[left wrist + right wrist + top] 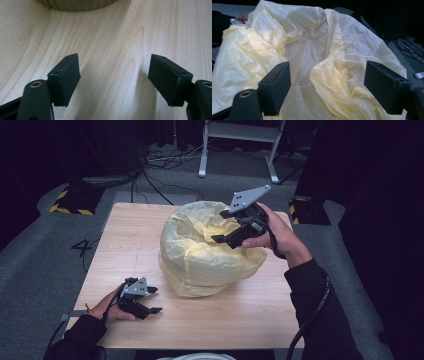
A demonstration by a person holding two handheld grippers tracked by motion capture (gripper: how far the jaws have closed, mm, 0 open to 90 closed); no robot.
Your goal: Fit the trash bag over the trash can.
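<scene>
The yellow bag (210, 252) bulks over the middle of the table (250, 315), blocking any straight pass across. Left, right and in front of the bag bare wood lies free; behind it only a narrow strip remains.

Under your right gripper (231, 231) sits a pale yellow plastic bag (205, 255), thin and see-through, creased all over and glowing brighter cream where light passes its folds. Your right gripper is black with a grey plate on top; your left gripper (152, 300) is black and grey too, its pads (65, 77) matte black. Beneath both lies a light wooden table (250, 310), with fine tan grain lines. Your sleeves (320, 320) are black. Beyond your right gripper, the floor (30, 270) is grey carpet, with yellow-and-black striped tape (72, 202) and black cables (165, 185).
</scene>
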